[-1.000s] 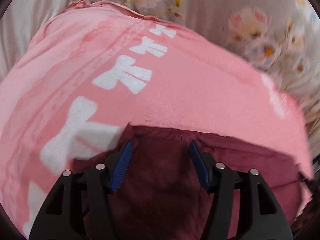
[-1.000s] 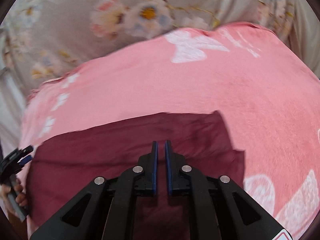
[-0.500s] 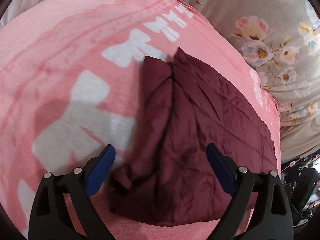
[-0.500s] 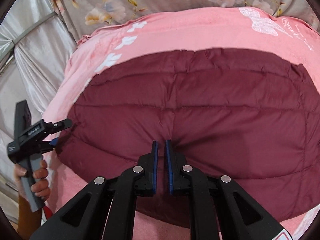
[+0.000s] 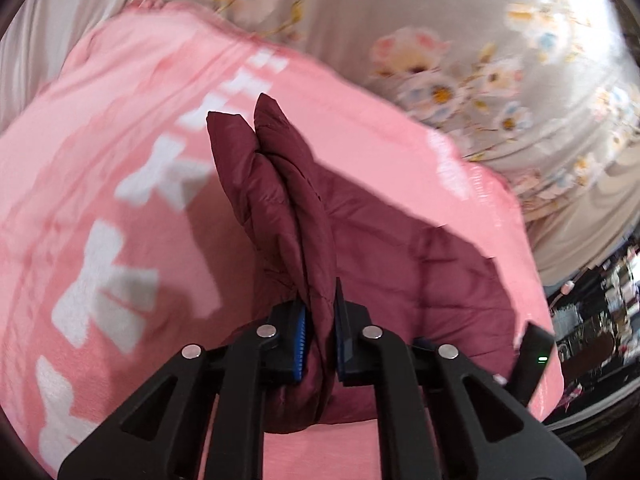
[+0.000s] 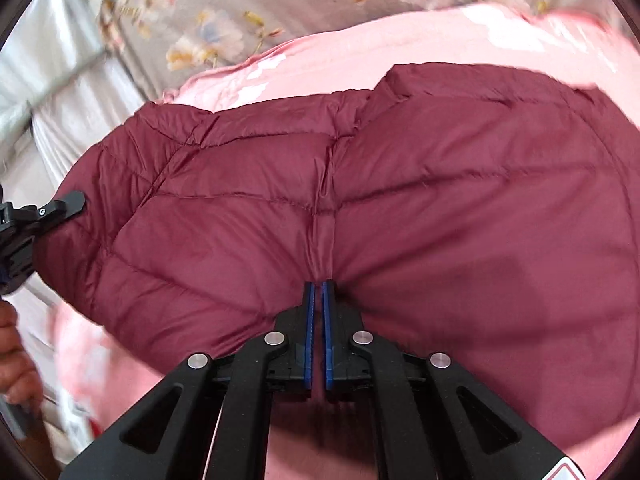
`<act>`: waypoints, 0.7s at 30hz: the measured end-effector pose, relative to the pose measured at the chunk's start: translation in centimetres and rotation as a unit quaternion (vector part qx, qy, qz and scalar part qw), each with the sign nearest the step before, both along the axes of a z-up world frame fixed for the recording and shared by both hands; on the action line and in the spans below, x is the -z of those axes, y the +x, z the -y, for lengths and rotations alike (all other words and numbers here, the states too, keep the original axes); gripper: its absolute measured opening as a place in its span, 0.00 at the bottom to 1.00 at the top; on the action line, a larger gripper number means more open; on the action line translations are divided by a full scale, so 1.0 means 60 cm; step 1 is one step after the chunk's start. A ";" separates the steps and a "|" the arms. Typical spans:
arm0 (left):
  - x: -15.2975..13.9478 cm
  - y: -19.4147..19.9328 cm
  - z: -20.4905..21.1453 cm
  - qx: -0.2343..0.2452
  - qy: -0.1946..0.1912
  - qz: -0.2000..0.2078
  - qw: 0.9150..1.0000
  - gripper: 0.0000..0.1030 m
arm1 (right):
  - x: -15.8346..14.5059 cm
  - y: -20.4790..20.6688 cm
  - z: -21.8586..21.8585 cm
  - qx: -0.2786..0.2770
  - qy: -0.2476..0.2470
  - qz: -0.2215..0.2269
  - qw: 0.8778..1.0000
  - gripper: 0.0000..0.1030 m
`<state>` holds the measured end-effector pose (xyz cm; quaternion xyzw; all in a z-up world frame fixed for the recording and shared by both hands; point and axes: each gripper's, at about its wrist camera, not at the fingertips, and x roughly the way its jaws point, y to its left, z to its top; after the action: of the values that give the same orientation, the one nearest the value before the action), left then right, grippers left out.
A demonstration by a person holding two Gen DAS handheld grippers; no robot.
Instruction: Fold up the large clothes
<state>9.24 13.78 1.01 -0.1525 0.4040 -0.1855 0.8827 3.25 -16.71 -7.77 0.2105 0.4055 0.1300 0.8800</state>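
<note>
While the left gripper [image 5: 320,328] has just closed its fingers on a fold of the maroon quilted jacket [image 6: 360,200], the right gripper [image 6: 317,304] pinches its near edge.

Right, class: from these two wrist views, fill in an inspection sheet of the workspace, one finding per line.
Surface: pink blanket with white bows, on a floral sheet.
Job's things: maroon quilted jacket, bunched.
Clutter: nothing seen.
Grippers: left hand-held gripper has just closed onto a jacket fold; right hand-held gripper shut on the jacket's edge.
Cables: nothing seen.
Surroundings: dark, blurred items beyond the bed.
</note>
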 end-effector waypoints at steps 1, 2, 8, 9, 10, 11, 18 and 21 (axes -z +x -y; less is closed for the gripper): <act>-0.019 -0.006 0.013 0.008 0.000 0.013 1.000 0.09 | -0.008 -0.021 0.006 -0.001 0.001 0.006 1.000 0.06; -0.034 -0.012 0.023 0.014 0.000 0.022 1.000 0.09 | -0.012 -0.036 0.010 -0.001 -0.001 0.006 1.000 0.06; -0.107 -0.040 0.095 0.060 -0.012 0.066 0.996 0.08 | 0.034 -0.059 0.011 -0.017 0.018 -0.032 0.999 0.06; -0.113 -0.044 0.108 0.068 -0.013 0.070 0.995 0.08 | 0.043 -0.057 0.012 -0.015 0.031 -0.033 0.999 0.05; -0.122 -0.049 0.128 0.082 -0.013 0.075 0.994 0.08 | 0.050 -0.055 0.016 -0.013 0.042 -0.032 0.999 0.03; -0.129 -0.053 0.150 0.095 -0.012 0.079 0.992 0.08 | 0.054 -0.054 0.019 -0.013 0.048 -0.030 0.998 0.02; -0.136 -0.067 0.329 0.192 0.010 0.089 0.977 0.08 | 0.055 -0.095 0.081 -0.003 0.125 -0.024 0.992 0.04; -0.107 -0.064 0.412 0.226 0.018 0.068 0.972 0.08 | 0.043 -0.136 0.124 0.036 0.092 -0.010 0.995 0.08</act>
<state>5.41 -10.94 7.44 -0.0278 0.3702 -0.3827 0.8460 -4.94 -24.18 -10.33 0.3064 0.3932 0.1330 0.8566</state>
